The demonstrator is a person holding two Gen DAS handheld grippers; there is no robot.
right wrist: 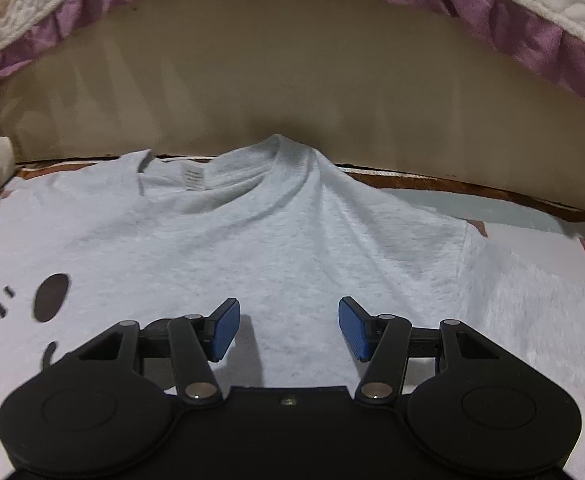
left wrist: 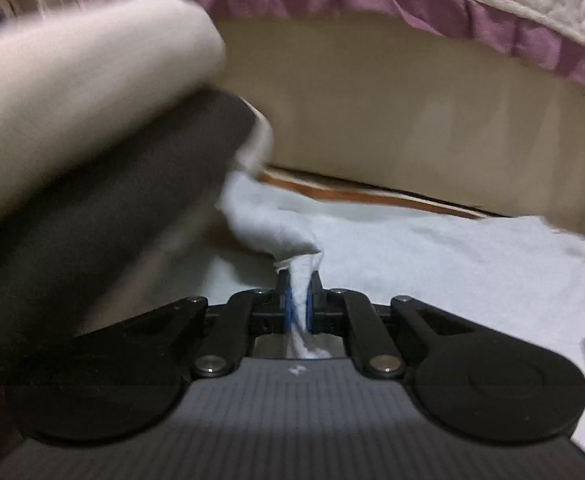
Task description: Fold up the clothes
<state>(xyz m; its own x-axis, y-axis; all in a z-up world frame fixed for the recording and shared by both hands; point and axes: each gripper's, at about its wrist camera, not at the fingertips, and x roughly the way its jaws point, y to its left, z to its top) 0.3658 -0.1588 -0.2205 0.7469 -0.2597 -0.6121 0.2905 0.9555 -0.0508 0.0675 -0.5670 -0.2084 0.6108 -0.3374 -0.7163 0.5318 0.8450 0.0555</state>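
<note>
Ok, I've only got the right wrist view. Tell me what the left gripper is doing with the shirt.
Observer: The left gripper is shut on a pinched bunch of the light grey T-shirt, lifted off the surface.
Operator: Give me what's beside it.
Observer: A blurred pale sleeve crosses the upper left of the left wrist view, above something dark I cannot identify.
Operator: Now tell me what shows past the shirt there.
Observer: A beige panel under a purple frill, and a strip of brown edge where the fabric ends.
</note>
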